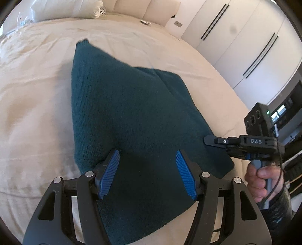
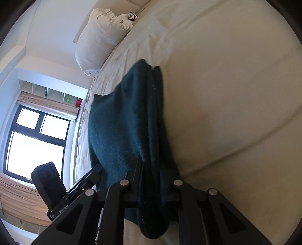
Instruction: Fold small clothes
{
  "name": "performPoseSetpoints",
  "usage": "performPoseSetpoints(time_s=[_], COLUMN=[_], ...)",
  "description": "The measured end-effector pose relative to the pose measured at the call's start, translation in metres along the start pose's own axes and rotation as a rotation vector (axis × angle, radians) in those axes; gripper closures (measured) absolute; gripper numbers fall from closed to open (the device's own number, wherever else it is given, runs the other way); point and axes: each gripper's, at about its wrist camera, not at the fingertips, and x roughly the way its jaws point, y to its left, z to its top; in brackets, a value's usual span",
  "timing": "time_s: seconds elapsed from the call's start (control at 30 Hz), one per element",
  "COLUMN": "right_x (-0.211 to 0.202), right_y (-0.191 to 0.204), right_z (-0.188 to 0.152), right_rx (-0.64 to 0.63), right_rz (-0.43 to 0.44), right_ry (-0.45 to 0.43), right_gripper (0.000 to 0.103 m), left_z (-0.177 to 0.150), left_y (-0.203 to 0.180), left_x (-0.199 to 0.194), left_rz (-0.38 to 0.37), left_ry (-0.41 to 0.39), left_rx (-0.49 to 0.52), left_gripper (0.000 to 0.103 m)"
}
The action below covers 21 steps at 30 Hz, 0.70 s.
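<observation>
A dark teal knitted garment (image 1: 132,116) lies on the cream bed (image 1: 37,94), partly lifted on its right side. My left gripper (image 1: 147,169) hovers open just above its near part, blue pads (image 1: 110,173) spread wide and empty. My right gripper (image 2: 151,169) is shut on the garment's edge (image 2: 151,188), with a thick fold of teal cloth between the black fingers. In the left wrist view the right gripper (image 1: 207,140) sits at the garment's right edge, held by a hand (image 1: 262,179). The left gripper also shows in the right wrist view (image 2: 96,169).
White pillows (image 1: 68,7) and a padded headboard (image 1: 143,9) stand at the far end of the bed. White wardrobe doors (image 1: 245,37) line the right side. A window (image 2: 35,139) with a blind and shelves (image 2: 52,92) is beyond the bed.
</observation>
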Motion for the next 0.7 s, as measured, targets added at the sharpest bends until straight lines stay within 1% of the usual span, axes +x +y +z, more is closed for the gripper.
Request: performPoseSetpoints(time_s=[0.03,0.1,0.13,0.2,0.23,0.3,0.33,0.4,0.43,0.5,0.53,0.6,0.63,0.67,0.7], right_x=[0.001,-0.001,-0.004,-0.015,-0.025,-0.039,-0.046,-0.05,-0.045,-0.027,-0.02,0.002,0.014,0.021,0.025], right_y=[-0.005,-0.015,-0.015,-0.01,-0.004,0.008,0.016,0.031,0.042,0.058,0.06,0.055,0.047,0.038,0.031], right_z=[-0.001,-0.001,-0.002,-0.001,0.0,0.003,0.004,0.004,0.004,0.005,0.006,0.009,0.011,0.012,0.013], right_rx=[-0.006,0.039,0.039,0.029,0.014,-0.018,-0.032,-0.067,-0.097,-0.144,-0.153,-0.147,-0.125,-0.113,-0.108], right_rz=[0.013,0.064,0.07,0.045,0.005,-0.072,-0.078,-0.002,0.048,0.098,0.096,0.081,0.049,0.024,0.026], right_ry=[-0.004,-0.005,-0.003,-0.013,-0.038,-0.088,-0.109,-0.119,-0.105,-0.066,-0.055,-0.02,0.0,0.009,0.015], right_gripper=[0.091,0.089,0.088,0.08,0.076,0.075,0.075,0.076,0.076,0.076,0.076,0.076,0.078,0.09,0.102], left_z=[0.0,0.0,0.001,0.006,0.009,0.021,0.027,0.04,0.046,0.062,0.067,0.078,0.08,0.081,0.08], left_y=[0.002,0.001,0.0,0.001,0.001,-0.002,-0.002,0.001,0.003,0.008,0.012,0.022,0.025,0.027,0.027], left_x=[0.002,-0.001,-0.005,-0.016,-0.021,-0.035,-0.036,-0.031,-0.027,-0.014,-0.008,0.016,0.025,0.031,0.034], left_rz=[-0.004,-0.002,-0.005,-0.004,0.002,0.035,0.043,0.055,0.063,0.091,0.098,0.118,0.129,0.137,0.143], left_ry=[0.003,0.005,-0.001,-0.032,-0.053,-0.124,-0.138,-0.141,-0.145,-0.145,-0.132,-0.07,-0.048,-0.045,-0.044], left_rx=[-0.002,0.004,0.001,-0.011,-0.008,0.019,0.027,0.033,0.037,0.039,0.034,0.019,0.018,0.022,0.03], left_gripper=[0.042,0.042,0.042,0.042,0.042,0.042,0.042,0.042,0.042,0.042,0.042,0.042,0.042,0.042,0.042])
